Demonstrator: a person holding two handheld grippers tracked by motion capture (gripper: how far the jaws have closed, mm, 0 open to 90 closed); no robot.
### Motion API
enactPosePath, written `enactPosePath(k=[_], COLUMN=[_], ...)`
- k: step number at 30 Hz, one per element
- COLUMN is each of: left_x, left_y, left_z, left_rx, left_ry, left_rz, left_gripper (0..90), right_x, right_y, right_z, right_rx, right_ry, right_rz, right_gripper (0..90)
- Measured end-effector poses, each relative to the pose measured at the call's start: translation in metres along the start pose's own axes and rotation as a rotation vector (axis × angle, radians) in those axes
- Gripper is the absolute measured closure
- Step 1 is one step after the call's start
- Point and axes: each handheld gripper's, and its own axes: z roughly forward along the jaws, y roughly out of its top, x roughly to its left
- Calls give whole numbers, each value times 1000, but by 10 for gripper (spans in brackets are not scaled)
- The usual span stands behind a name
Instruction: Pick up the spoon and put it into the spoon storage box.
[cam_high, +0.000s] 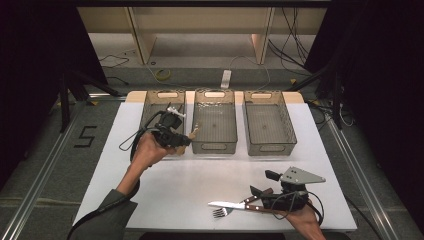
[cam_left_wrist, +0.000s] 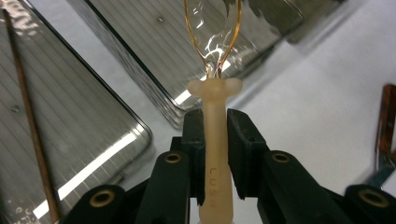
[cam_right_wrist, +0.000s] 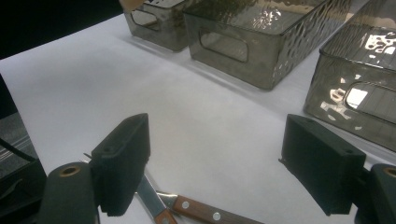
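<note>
Left gripper: my jaws pinch the cream handle of a clear spoon, held in the air above the gap between the left bin and middle bin. Right bin beyond. On the tabletop, knife and fork lie just beside my right gripper, jaws wide apart, holding nothing.

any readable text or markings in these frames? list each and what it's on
"LUSN" (last letters unsure): embossed on the cream handle of the spoon clamped in the left gripper.
"5": black mark on the floor left of the table.
Nothing else readable.
</note>
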Motion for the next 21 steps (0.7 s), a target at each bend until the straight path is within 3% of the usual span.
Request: enactPosePath(k=[2,5,10,21], left_x=[3,8,7,9], left_y=[7,17,31,48], left_z=[2,7,20,32], left_rx=[-11,-27,-16,-24], left_ry=[13,-1,20,-2], left_rz=[-8,-33,-30,-63], left_gripper=[771,772,771,771], right_x=[0,-1,-2,0], right_y=[0,0,0,0], right_z=[0,1,0,0], right_rx=[0,0,-1,-4], right_ry=[0,2,4,8], right_rz=[3,5,1,-1], right_gripper=[244,245,244,244])
